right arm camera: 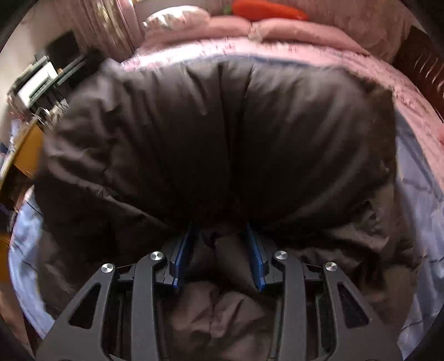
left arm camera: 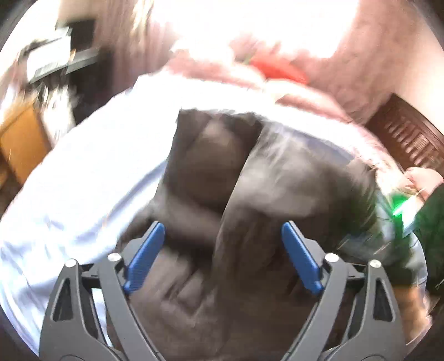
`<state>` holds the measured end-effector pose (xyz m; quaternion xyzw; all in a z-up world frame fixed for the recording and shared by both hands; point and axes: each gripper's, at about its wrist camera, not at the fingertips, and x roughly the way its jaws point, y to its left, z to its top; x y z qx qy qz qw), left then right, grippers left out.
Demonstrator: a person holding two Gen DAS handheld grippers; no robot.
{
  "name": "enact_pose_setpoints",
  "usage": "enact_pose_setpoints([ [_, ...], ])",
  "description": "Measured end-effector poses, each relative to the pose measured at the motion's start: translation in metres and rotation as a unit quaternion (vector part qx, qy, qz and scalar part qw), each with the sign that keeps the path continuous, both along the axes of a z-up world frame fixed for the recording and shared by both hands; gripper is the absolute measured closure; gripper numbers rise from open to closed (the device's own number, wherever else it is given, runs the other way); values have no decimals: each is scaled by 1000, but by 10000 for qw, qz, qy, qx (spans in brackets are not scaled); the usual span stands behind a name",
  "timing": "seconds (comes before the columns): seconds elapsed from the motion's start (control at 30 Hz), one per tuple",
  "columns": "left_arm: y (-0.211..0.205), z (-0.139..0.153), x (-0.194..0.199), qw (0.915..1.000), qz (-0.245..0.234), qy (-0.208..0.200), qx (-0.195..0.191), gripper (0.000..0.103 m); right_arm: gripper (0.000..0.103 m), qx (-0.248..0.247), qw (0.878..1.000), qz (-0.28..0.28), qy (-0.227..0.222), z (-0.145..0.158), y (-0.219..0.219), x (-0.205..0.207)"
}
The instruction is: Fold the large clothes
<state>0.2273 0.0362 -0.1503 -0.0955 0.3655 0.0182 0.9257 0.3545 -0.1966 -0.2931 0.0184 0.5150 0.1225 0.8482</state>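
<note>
- A bed (right arm camera: pixel 416 177) with a pale blue sheet carries the dark padded jacket (right arm camera: pixel 222 133), which lies spread across its middle.
- Pink bedding (right arm camera: pixel 211 33) is heaped along the far edge, with a red thing (right arm camera: pixel 266 9) on it.
- The right gripper (right arm camera: pixel 219 227) has jacket cloth bunched between its part-closed jaws; whether they pinch it I cannot tell.
- The left gripper (left arm camera: pixel 223 226) hangs spread wide above the jacket, gripping nothing.

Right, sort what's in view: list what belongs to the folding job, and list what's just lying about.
For the job:
- dark padded jacket
- left tool, open above the jacket
- right tool, jacket fabric bunched between its fingers
- pale blue sheet under the jacket

Lying about:
- pink blanket
- red cushion
- wooden furniture
- dark slatted headboard
</note>
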Motion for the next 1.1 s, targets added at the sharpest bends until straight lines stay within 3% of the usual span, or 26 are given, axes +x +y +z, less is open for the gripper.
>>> enact_pose_setpoints([
  [0.07, -17, 11, 14, 9993, -347, -75, 112, 14, 65, 372, 9989, -243, -120, 18, -10, -6],
  [0.13, -37, 13, 27, 9977, -508, -222, 384, 13, 63, 830, 9929, -439, -733, 52, -21, -24],
  [0.17, -49, 15, 38, 9972, -515, -237, 484, 13, 53, 868, 9897, -509, -1020, 63, -20, -31],
  [0.2, -58, 11, 47, 9970, -539, -191, 530, 11, 36, 833, 9877, -577, -1188, 70, -20, -36],
  [0.23, -63, 7, 55, 9970, -563, -134, 519, 9, 31, 752, 9867, -649, -1290, 73, -20, -38],
  [0.33, -70, -27, 80, 9972, -446, 322, 504, 9, 30, 334, 9917, -860, -897, 44, -17, -26],
  [0.47, -47, -83, 103, 9924, -61, 1104, 531, 9, 32, 69, 9921, -1083, -628, -3, -32, -17],
  [0.53, -31, -115, 110, 9875, -28, 1566, 193, 6, 32, -67, 9936, -1021, -478, -19, -37, -3],
  [0.6, -20, -140, 115, 9828, 49, 1835, -209, 2, 32, -517, 9947, -831, -307, -34, -29, 8],
  [0.63, -23, -145, 117, 9830, 93, 1830, -70, 2, 32, -654, 9944, -791, -258, -37, -26, 15],
  [0.7, -35, -139, 118, 9839, 117, 1747, 354, 4, 33, -751, 9939, -794, -147, -30, -23, 21],
  [0.73, -38, -129, 114, 9860, 79, 1626, 366, 14, 36, -623, 9944, -838, -181, -23, -26, 19],
  [0.8, -37, -110, 100, 9891, 60, 1458, 201, 21, 39, -130, 9945, -934, -455, 4, -39, -2],
  [0.9, -31, -77, 58, 9955, 43, 949, -30, 21, 39, 489, 9921, -860, -768, 35, -55, -48],
  [1.0, -34, -69, 23, 9966, -105, 799, -186, 21, 39, 622, 9928, -742, -699, 34, -58, -72],
  [1.1, -45, -96, 22, 9927, -183, 1189, 97, 21, 39, 208, 9967, -703, -338, 3, -49, -67],
])
